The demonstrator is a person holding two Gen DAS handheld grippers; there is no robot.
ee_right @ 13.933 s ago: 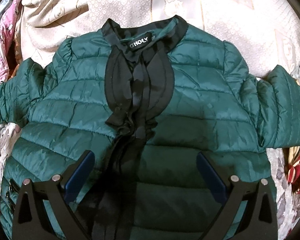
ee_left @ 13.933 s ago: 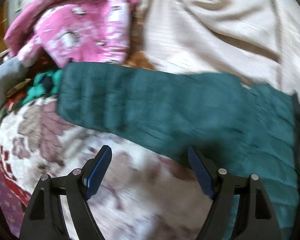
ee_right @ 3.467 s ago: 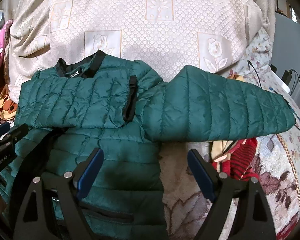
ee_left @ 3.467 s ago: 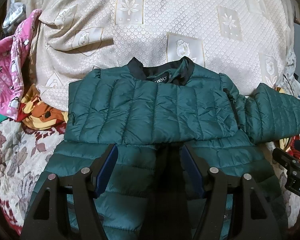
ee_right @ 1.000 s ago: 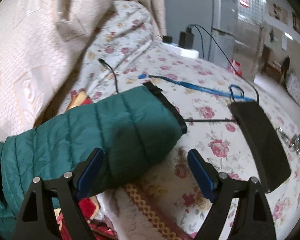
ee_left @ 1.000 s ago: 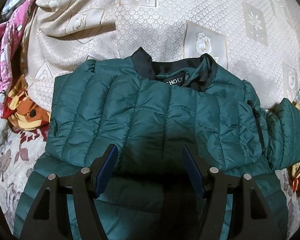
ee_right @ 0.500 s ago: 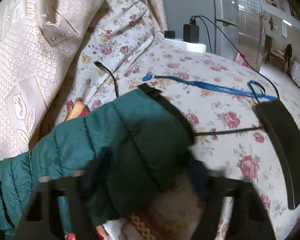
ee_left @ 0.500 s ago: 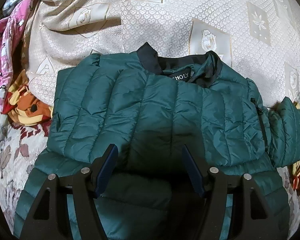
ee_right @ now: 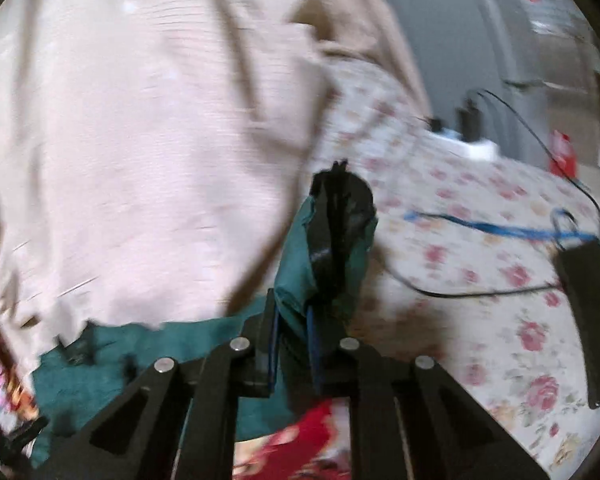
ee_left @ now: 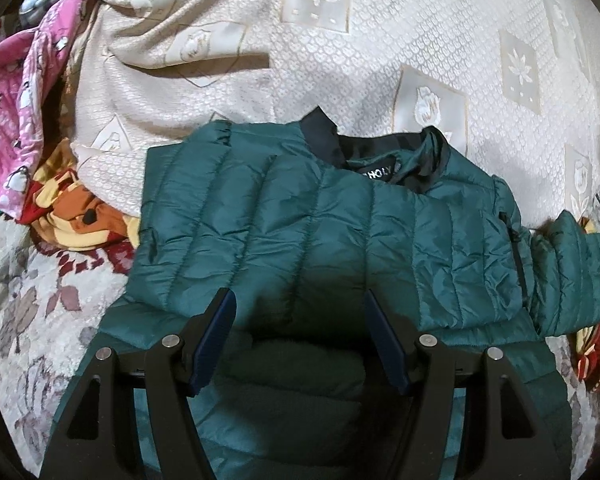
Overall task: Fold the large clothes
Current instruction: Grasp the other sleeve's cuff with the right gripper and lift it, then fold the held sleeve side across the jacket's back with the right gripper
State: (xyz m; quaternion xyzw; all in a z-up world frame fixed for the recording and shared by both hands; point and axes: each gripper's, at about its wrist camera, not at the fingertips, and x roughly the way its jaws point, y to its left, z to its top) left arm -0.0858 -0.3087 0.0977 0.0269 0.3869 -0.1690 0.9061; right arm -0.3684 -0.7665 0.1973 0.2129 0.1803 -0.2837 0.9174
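A dark green quilted jacket [ee_left: 300,224] lies on the bed, collar away from me, with its left sleeve folded flat across the chest. My left gripper [ee_left: 298,328] hovers open over the jacket's middle, nothing between its blue pads. The jacket's other sleeve [ee_left: 572,264] stretches off to the right. In the blurred right wrist view, my right gripper [ee_right: 292,344] is shut on the end of that sleeve [ee_right: 320,256], and the black cuff [ee_right: 340,192] sticks up beyond the fingertips, lifted off the bed.
A cream patterned bedspread [ee_left: 380,60] covers the far side. Pink clothing [ee_left: 16,120] and an orange-red garment [ee_left: 72,216] lie at the left. On the floral sheet [ee_right: 480,280] to the right lie a black flat device [ee_right: 592,320], a blue cord [ee_right: 492,228] and black cables.
My right gripper closed on the end of the right sleeve and lifted it, swinging the view up and left. My left gripper drew back slightly and stayed open.
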